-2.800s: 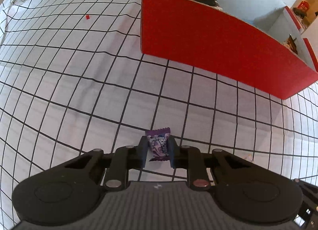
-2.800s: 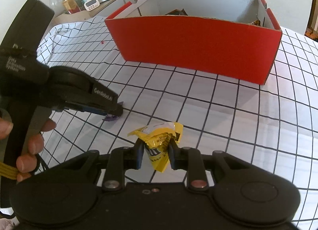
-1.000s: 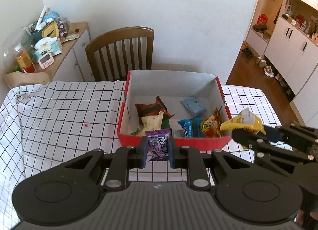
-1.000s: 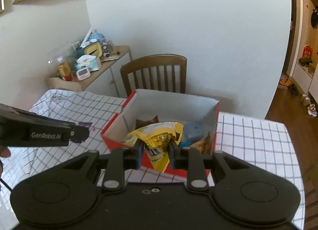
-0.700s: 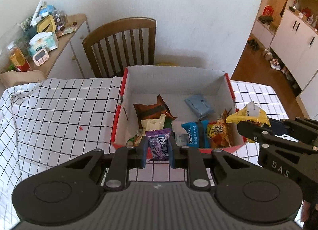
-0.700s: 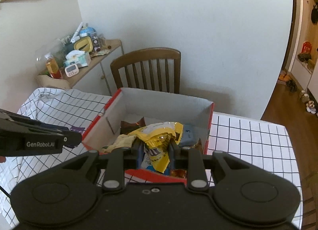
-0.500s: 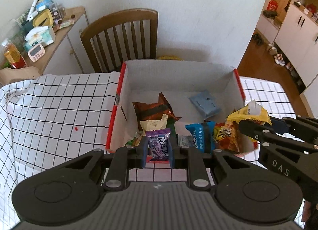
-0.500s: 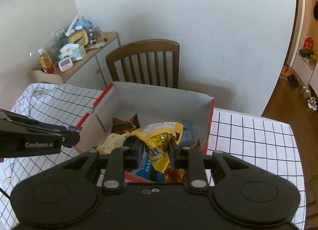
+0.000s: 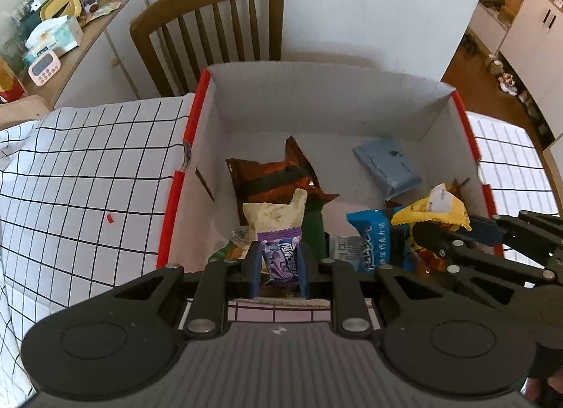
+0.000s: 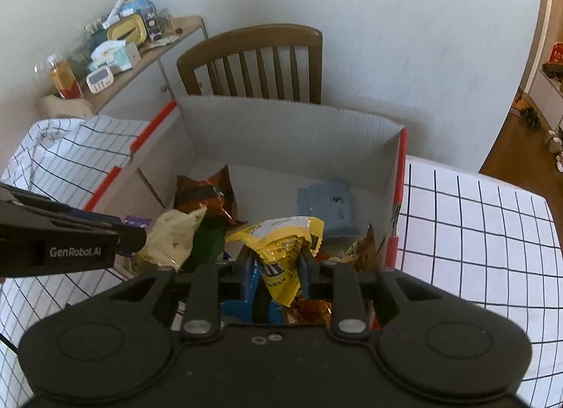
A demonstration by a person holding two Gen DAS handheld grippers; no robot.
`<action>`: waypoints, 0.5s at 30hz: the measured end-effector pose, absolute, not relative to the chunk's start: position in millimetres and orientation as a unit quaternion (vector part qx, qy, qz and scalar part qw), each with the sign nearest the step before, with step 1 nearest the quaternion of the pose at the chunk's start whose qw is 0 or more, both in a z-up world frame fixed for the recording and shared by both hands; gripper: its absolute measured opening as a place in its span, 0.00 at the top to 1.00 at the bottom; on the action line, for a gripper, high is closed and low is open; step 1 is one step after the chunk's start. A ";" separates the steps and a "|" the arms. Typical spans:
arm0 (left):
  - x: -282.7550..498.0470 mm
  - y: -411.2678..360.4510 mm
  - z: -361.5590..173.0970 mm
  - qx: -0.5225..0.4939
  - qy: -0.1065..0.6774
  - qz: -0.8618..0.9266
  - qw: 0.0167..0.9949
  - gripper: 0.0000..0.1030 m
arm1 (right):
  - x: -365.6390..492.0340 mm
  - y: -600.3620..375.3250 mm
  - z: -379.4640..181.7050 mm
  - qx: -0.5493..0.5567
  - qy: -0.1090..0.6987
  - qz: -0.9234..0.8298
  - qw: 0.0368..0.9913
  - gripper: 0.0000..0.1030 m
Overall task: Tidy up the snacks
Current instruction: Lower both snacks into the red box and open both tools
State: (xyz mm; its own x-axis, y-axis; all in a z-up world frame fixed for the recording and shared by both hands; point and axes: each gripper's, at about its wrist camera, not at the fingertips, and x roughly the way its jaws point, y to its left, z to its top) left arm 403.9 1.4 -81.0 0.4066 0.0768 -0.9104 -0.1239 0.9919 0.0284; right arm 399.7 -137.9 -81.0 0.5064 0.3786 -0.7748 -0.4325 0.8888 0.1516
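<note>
**Both tongs over the red box, each clamped on a snack**

The left tongs (image 9: 279, 263) are clamped on one small purple candy wrapper (image 9: 280, 256) with pale lettering, held upright above the near left part of the red box (image 9: 169, 204). The right tongs (image 10: 275, 269) are clamped on one crumpled yellow packet (image 10: 281, 249) with dark print, its top folded over, held above the near right part of the box.

The box is red outside and pale grey inside, and stands on the desk (image 9: 88, 168) under a white cloth with a black grid. Inside lie, left to right: one cream packet (image 9: 272, 209), one brown-and-orange bag (image 9: 271, 175), one dark green packet (image 9: 313, 228), one bright blue packet (image 9: 371, 232) and one pale blue pouch (image 9: 387, 165). An orange packet (image 10: 359, 249) shows at the right wall.

Against the view of a second ago, both tongs have come forward and down: the box now fills the middle of both views, and both snacks hang over its interior instead of short of its near wall.

One wooden chair (image 9: 218, 31) stands behind the box.
</note>
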 end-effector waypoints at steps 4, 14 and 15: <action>409.8 3.9 -92.3 -0.028 0.548 0.059 0.834 0.80 | 403.7 -138.2 -91.1 -0.033 0.447 0.227 0.865 0.77; 408.3 1.6 -107.9 -0.039 0.550 0.052 0.833 0.80 | 401.9 -144.0 -99.4 -0.026 0.453 0.217 0.864 0.73; 407.4 1.6 -108.4 -0.040 0.550 0.053 0.833 0.80 | 402.6 -143.5 -99.5 -0.025 0.454 0.217 0.864 0.72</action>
